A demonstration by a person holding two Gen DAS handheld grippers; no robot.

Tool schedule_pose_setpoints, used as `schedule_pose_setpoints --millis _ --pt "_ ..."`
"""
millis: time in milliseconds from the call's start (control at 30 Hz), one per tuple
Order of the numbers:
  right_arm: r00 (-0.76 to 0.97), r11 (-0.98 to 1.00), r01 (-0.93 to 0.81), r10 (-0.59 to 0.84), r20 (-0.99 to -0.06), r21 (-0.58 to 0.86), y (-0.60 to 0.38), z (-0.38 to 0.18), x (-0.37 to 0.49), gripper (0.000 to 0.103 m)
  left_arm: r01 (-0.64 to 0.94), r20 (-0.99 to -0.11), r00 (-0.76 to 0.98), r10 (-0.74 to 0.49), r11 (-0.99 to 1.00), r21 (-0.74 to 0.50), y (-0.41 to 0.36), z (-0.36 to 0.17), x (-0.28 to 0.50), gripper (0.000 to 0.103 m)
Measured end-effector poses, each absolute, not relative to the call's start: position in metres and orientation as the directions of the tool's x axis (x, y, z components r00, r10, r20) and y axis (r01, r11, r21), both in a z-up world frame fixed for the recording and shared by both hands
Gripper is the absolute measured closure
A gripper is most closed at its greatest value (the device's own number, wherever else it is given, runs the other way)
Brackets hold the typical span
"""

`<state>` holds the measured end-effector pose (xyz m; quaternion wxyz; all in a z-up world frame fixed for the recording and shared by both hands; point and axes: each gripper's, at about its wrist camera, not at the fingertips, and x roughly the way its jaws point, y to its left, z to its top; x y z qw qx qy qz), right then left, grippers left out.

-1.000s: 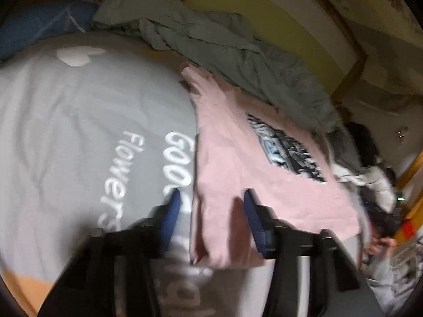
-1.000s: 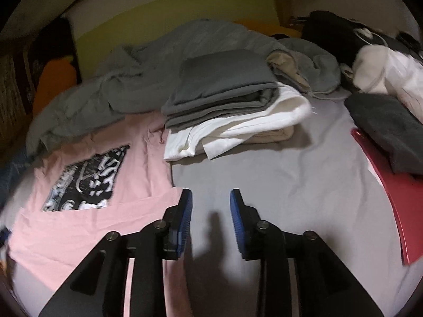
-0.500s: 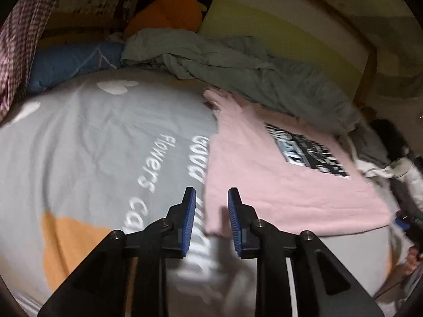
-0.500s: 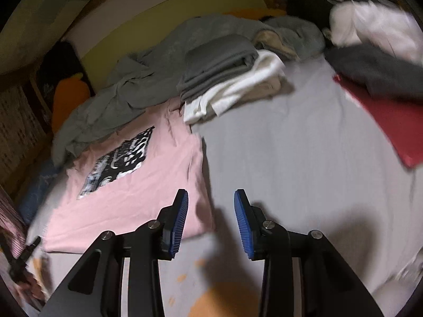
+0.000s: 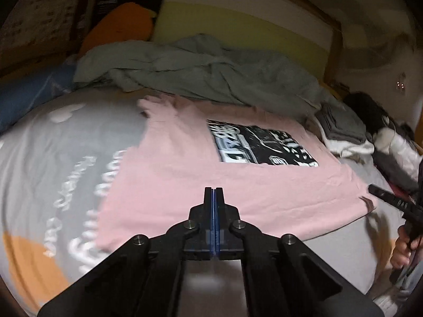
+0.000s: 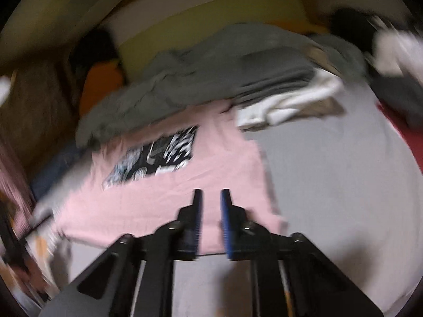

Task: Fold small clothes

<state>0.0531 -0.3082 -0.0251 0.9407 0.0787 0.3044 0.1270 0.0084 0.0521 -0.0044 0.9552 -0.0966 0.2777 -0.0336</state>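
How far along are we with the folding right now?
Done: a stack of folded clothes sits beside the shirt. In hand: nothing. The pink T-shirt lies spread flat, print up; the left tool is shut and empty, and the right tool has just been closing with nothing between its jaws. Left: this shirt's folds, then probably the loose heap at far right.

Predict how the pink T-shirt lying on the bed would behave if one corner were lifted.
The pink T-shirt lies flat and thin, so it would probably droop limply. Being cloth on the soft bedsheet, it likely drags rather than slides. It looks light.
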Motion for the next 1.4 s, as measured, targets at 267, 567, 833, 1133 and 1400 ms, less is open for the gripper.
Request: schedule_pose_setpoints --millis 267,567,833,1133,1400 --pt "0.710 0.965 -0.252 0.239 -0.662 0.078 -0.275 -0.060 0.037 0.093 0.059 -0.611 0.778 -0.146 0.985 -0.160 0.028 -0.052 -0.008 0.103" --pt "0.757 0.939 -0.293 0.342 -0.557 0.178 -0.274 -0.026 0.025 0.093 0.090 -0.530 0.828 -0.183 0.976 -0.196 0.027 -0.017 -0.007 0.103" --pt "0.702 0.938 -0.313 0.334 -0.629 0.148 -0.211 -0.050 0.060 0.093 0.158 -0.604 0.766 -0.221 0.975 -0.155 -0.026 -0.040 0.031 0.103" --pt "0.766 0.946 -0.320 0.225 -0.602 -0.054 -0.204 -0.070 0.020 0.093 0.157 -0.554 0.828 -0.089 0.985 0.076 -0.052 -0.056 -0.001 0.103" --pt "0.756 0.914 -0.377 0.396 -0.521 0.148 -0.223 -0.048 0.018 0.093 0.218 -0.476 0.842 -0.252 0.968 -0.128 -0.032 -0.036 -0.006 0.103"
